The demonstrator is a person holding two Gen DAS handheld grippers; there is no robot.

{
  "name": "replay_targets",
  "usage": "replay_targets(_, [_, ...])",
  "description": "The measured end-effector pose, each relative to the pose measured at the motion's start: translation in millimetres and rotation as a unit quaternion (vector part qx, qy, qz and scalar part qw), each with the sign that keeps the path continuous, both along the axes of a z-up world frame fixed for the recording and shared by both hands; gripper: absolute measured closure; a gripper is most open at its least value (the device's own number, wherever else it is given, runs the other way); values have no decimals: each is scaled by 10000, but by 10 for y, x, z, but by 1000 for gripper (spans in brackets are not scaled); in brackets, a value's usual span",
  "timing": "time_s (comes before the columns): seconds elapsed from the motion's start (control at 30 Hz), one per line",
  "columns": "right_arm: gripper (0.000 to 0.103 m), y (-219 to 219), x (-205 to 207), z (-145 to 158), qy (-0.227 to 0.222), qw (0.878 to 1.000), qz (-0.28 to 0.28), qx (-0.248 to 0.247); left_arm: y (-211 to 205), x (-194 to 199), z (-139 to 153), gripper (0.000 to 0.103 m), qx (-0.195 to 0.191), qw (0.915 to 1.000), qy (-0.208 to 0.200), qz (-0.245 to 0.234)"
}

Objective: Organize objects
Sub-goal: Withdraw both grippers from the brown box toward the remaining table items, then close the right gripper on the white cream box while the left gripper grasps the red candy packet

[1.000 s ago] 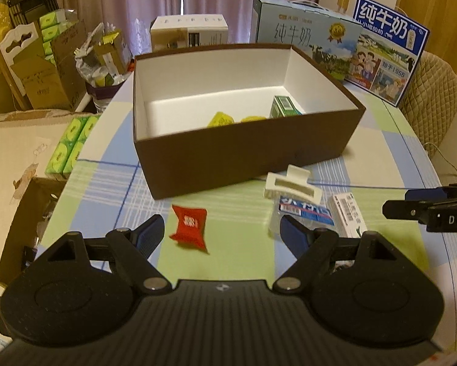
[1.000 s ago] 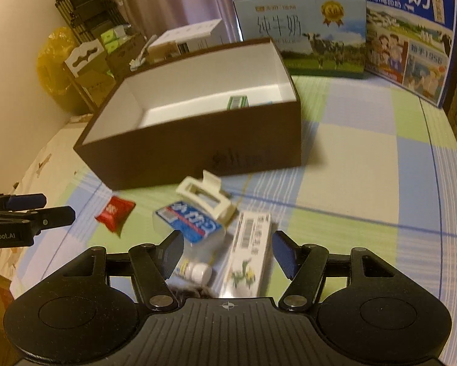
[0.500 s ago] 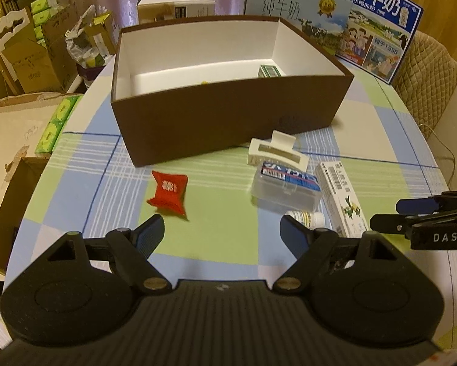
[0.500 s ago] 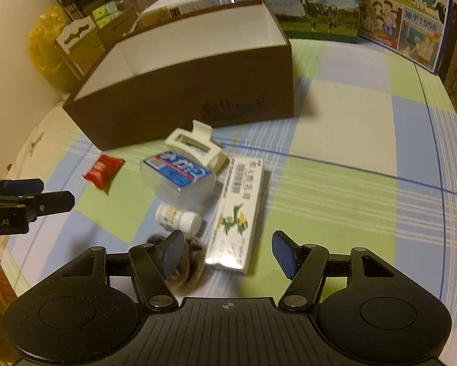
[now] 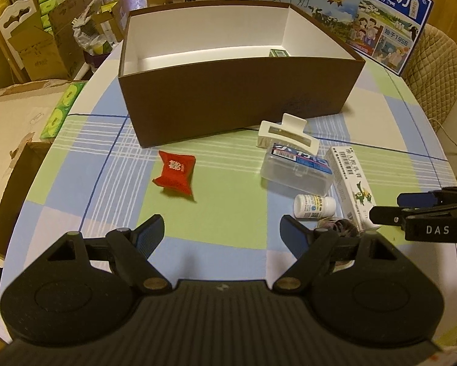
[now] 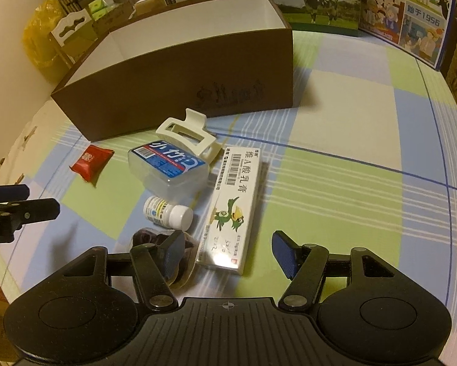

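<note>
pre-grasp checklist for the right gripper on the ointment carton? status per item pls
1. Right gripper open, nothing held: ok.
2. Carton lined up between its fingers: ok, near end sits in the gap.
3. Clearance at the left pad: not ok, a dark hair tie and the pill bottle crowd that side.
4. Left gripper out of the way: ok, open, over bare cloth near the red packet.
5. Brown box open, with room: ok.
6. Pads touching the carton: cannot tell.
</note>
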State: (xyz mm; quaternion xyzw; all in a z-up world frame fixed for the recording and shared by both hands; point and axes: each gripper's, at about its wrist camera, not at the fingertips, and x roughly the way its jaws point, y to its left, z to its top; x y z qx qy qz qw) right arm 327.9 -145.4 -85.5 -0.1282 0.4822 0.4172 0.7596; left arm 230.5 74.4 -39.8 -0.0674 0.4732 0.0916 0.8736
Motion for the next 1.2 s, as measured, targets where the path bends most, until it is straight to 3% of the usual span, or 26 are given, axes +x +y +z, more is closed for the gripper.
replay_targets(1.03, [42,498,224,-348,-272,9987,199,-379,289,224,-251,23,119,9993,211,281])
replay_targets(1.1, [45,527,219,-370,-340,9982,238,-422,298,256,-273,23,117,9993,232,268])
replay_targets(1.13, [55,541,215,-382,-379,9978,277,-459,303,270,-283,23,121,9993,241,260])
replay_targets(1.2, [60,552,218,-407,-407,9973,349,-509,311,300,-301,23,133,9993,251,245])
